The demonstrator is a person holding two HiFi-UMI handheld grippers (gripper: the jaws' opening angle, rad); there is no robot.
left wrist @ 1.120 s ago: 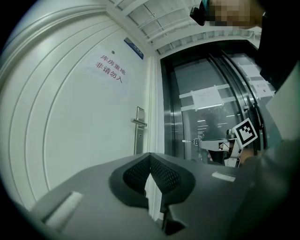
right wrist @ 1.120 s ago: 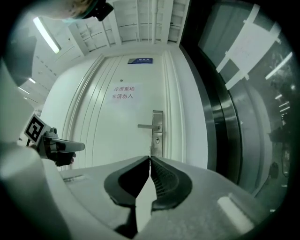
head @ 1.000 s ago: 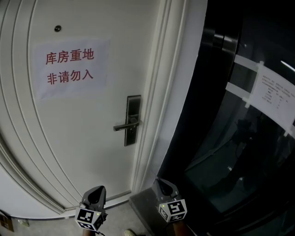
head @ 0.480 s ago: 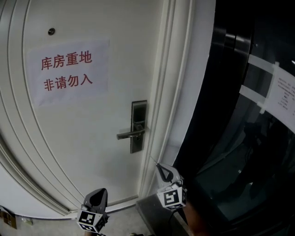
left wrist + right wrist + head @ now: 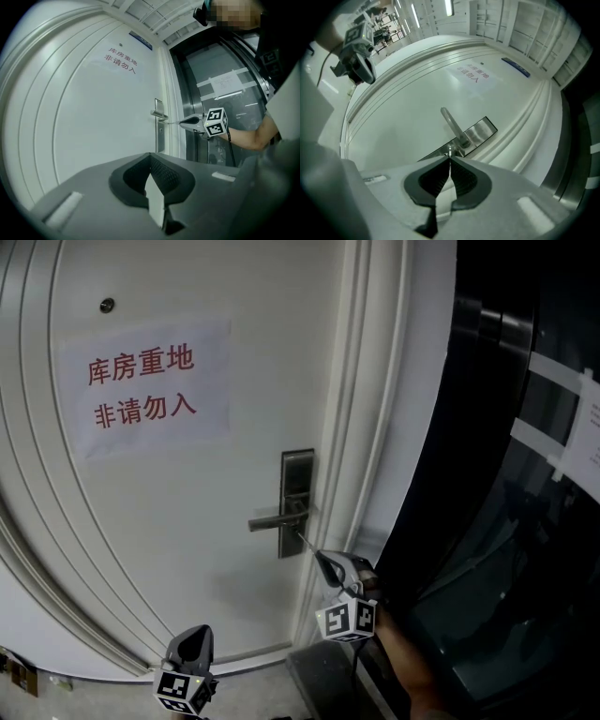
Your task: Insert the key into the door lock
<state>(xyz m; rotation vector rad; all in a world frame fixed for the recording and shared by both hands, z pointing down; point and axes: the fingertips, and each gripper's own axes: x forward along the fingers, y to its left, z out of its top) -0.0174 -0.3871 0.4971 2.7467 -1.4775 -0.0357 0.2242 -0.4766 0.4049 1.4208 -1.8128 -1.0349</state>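
The right claw (image 5: 323,559) has been raised from low beside the door frame over the last second and rolled about its own line, so that the slim silver metal key (image 5: 307,543) clamped between its closed jaws is now aimed at the upright brushed-steel lock plate (image 5: 297,470) on the white panelled door (image 5: 187,540). In the head view the key's tip is seen just beside the plate's lower part, under the horizontal steel lever handle (image 5: 272,519). In the right gripper view the blade (image 5: 449,152) is lined up with the plate, but the keyhole itself cannot be made out, so the key is judged close to the lock and not yet inserted. Only a final alignment and push appear to be left. The left claw (image 5: 194,634) has been kept low near the foot of the door, its jaws drawn together with nothing held between them. One door, one lock plate, one lever handle and one key are counted, along with one white paper notice with red characters (image 5: 145,390), one small round peephole (image 5: 107,306) and two claws. A dark glass panel (image 5: 506,540) is seen at the right.
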